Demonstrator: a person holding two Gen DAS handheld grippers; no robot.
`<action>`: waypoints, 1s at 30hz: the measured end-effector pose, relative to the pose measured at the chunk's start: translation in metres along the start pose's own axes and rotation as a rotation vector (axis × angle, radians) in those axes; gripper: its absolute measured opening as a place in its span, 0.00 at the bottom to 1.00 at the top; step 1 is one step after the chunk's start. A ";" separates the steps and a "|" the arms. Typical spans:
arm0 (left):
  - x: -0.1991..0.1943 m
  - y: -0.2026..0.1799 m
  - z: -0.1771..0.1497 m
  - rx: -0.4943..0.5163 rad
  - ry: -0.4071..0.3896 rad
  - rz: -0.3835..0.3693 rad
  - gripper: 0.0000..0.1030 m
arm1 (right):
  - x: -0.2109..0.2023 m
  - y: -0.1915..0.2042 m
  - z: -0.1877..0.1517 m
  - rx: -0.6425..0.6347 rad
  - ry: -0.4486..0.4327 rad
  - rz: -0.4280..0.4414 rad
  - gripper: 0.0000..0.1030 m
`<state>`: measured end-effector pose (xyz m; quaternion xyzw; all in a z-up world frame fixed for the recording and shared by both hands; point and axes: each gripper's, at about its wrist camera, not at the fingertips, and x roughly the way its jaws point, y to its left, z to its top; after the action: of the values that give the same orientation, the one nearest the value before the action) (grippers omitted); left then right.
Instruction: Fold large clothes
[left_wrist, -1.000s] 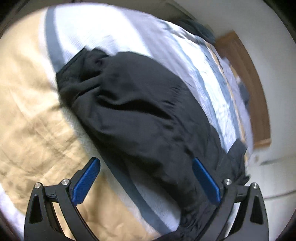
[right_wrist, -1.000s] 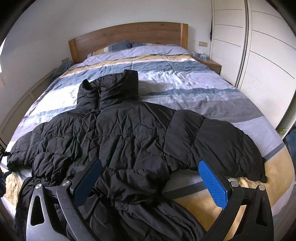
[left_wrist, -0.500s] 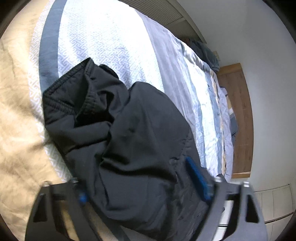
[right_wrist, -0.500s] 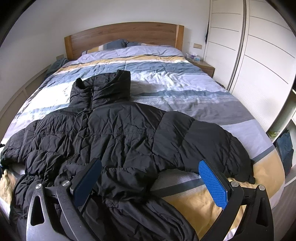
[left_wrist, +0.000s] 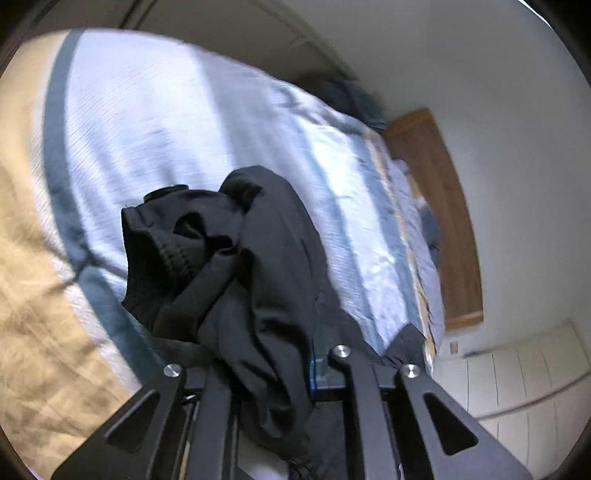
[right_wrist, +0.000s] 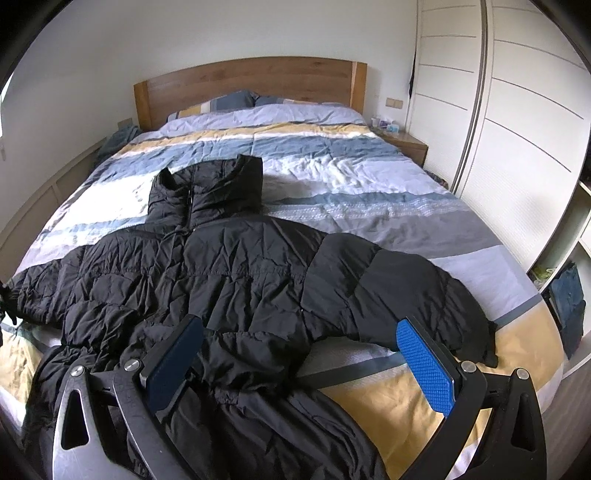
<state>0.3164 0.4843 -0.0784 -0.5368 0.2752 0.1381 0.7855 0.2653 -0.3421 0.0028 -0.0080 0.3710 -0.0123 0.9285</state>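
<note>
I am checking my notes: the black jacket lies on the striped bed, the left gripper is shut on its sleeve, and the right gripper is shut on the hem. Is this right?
Not quite. The right gripper is open, its blue pads wide apart above the black jacket, gripping nothing; the right wrist view shows this. The left gripper is shut on the sleeve, over the striped bed.

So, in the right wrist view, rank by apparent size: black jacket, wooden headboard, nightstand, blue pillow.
1. black jacket
2. wooden headboard
3. and 4. nightstand and blue pillow: similar, both far off, so unranked.
</note>
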 end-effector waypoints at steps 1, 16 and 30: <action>-0.002 -0.010 -0.002 0.022 0.001 -0.014 0.10 | -0.003 -0.002 0.000 0.002 -0.004 0.000 1.00; -0.031 -0.182 -0.122 0.466 0.134 -0.223 0.10 | -0.056 -0.043 -0.023 0.079 -0.063 0.001 1.00; 0.027 -0.216 -0.316 0.865 0.431 -0.130 0.10 | -0.077 -0.071 -0.040 0.127 -0.082 -0.008 1.00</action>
<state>0.3591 0.1081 -0.0140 -0.1938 0.4296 -0.1524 0.8687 0.1809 -0.4110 0.0280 0.0491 0.3311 -0.0392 0.9415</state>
